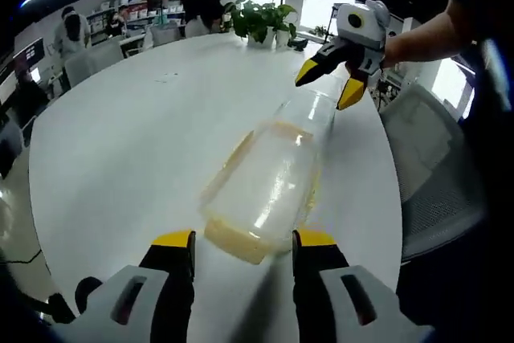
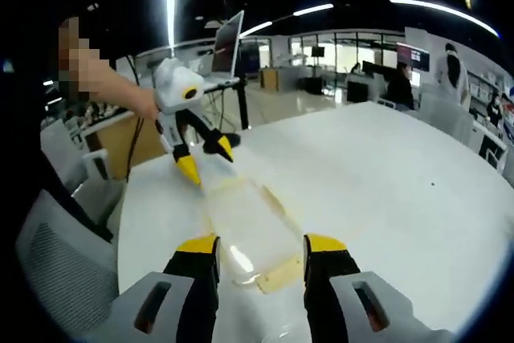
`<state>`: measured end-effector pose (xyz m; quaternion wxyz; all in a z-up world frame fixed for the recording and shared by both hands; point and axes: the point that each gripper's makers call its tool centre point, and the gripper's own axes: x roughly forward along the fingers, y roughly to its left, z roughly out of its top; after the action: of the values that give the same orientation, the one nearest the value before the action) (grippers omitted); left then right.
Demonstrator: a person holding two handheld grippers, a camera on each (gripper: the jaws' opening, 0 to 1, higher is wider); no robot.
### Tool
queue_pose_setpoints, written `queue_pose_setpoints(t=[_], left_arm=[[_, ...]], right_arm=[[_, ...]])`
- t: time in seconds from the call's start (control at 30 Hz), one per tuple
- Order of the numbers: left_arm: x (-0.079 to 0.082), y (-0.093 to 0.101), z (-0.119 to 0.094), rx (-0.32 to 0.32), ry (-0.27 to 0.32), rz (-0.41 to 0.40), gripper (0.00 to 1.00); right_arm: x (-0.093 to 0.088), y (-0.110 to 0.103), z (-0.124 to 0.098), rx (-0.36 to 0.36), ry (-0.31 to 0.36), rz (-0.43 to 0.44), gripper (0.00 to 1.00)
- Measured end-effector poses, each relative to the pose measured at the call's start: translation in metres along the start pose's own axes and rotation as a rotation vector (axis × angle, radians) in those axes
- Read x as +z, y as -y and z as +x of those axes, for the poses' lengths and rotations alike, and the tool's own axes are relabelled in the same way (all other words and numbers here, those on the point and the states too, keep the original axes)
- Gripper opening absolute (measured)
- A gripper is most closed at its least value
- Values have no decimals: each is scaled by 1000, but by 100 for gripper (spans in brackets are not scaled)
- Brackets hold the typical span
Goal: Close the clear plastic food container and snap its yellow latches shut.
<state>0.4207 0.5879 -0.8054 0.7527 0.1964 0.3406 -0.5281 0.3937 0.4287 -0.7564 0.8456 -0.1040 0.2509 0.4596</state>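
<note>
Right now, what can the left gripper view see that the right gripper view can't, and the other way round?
The left gripper view alone has potted plants at the table's far edge. The right gripper view alone has a dark monitor on a stand past the table. Both share the white table and the clear plastic container, lying between the left gripper and the right gripper, both open.

L tool (image 1: 242, 244) jaws spread wide; R tool (image 2: 261, 251) same, facing each other, both free.
</note>
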Motion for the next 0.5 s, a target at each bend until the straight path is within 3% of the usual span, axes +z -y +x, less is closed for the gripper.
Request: queue_pose_setpoints(t=[0.23,0.5], left_arm=[[-8,-3,0,-28,-46,67,47],[-11,-10,-1,-49,-78,121,46]], right_arm=[[-5,-1,5,34,-42,-9,40],[-23,-1,9,72,-146,-95,39]])
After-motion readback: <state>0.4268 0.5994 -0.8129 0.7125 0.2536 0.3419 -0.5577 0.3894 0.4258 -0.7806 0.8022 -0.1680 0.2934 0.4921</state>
